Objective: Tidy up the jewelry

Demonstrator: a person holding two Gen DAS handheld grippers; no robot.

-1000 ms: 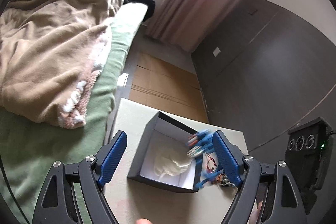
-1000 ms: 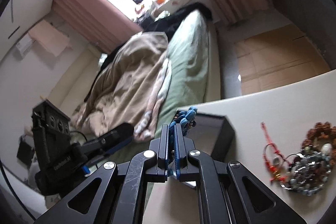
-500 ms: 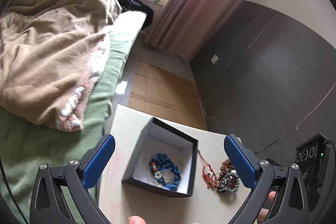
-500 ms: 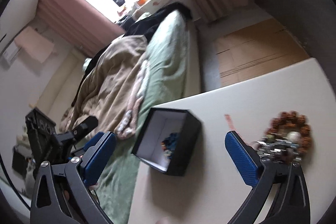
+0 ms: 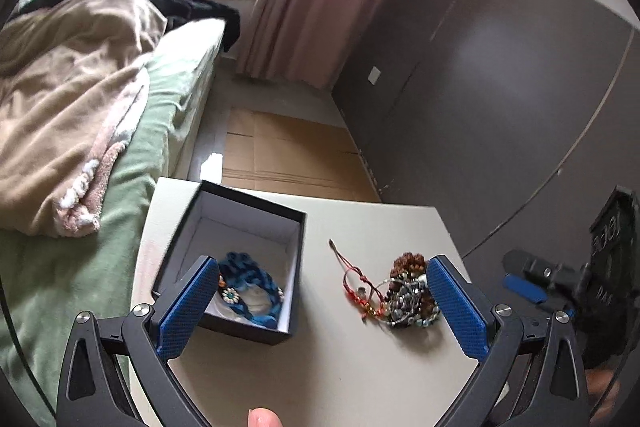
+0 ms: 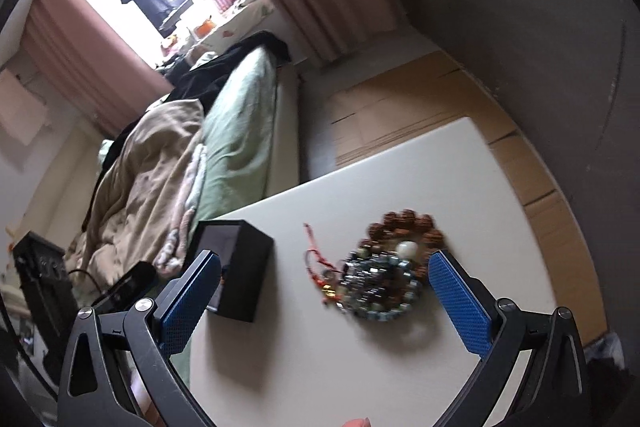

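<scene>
Two grippers hang over a pale table (image 5: 360,359), both with jaws spread wide and nothing between them: the left gripper (image 5: 320,303) and the right gripper (image 6: 324,291). Part of the black box (image 5: 294,267) is covered by the left gripper's blue pad, which also hides one end of the blue bracelet (image 5: 256,287) lying inside on the white lining. In the right wrist view the box interior is almost wholly out of sight behind its dark wall. Just right of the box, not touching it, lies a red cord bracelet (image 5: 352,279), its far end running into a heap of beaded bracelets (image 5: 408,295) too tangled and blurred to count. Bare tabletop lies nearer the cameras; the heap sits near the table's right edge, the box near its left edge beside the bed (image 5: 120,155).
</scene>
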